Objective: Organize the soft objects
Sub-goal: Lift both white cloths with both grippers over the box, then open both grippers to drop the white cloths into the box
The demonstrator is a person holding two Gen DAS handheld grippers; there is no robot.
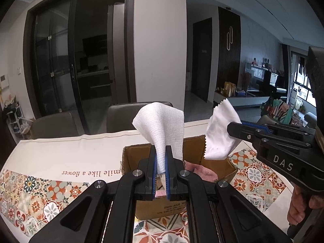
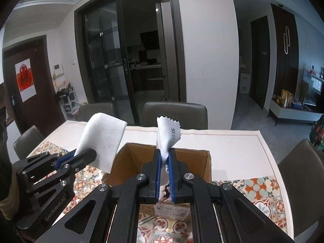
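Observation:
My left gripper (image 1: 161,151) is shut on a white woven cloth (image 1: 162,121) that stands up above its fingertips. It hangs over an open cardboard box (image 1: 214,164) on the table. From the right wrist view the same left gripper (image 2: 89,151) and woven cloth (image 2: 103,141) sit left of the box (image 2: 202,162). My right gripper (image 2: 164,151) is shut on a thin white cloth with a zigzag edge (image 2: 169,133), above the box's near side. In the left wrist view that gripper (image 1: 232,127) and its cloth (image 1: 220,133) hover over the box's right corner. A pink soft item (image 1: 200,171) lies inside.
The table wears a patterned tile cloth (image 1: 40,194) with a white runner (image 1: 66,151). Grey chairs stand at the far side (image 2: 174,113) and at the right (image 2: 301,170). A hand (image 1: 297,208) grips the right gripper's handle.

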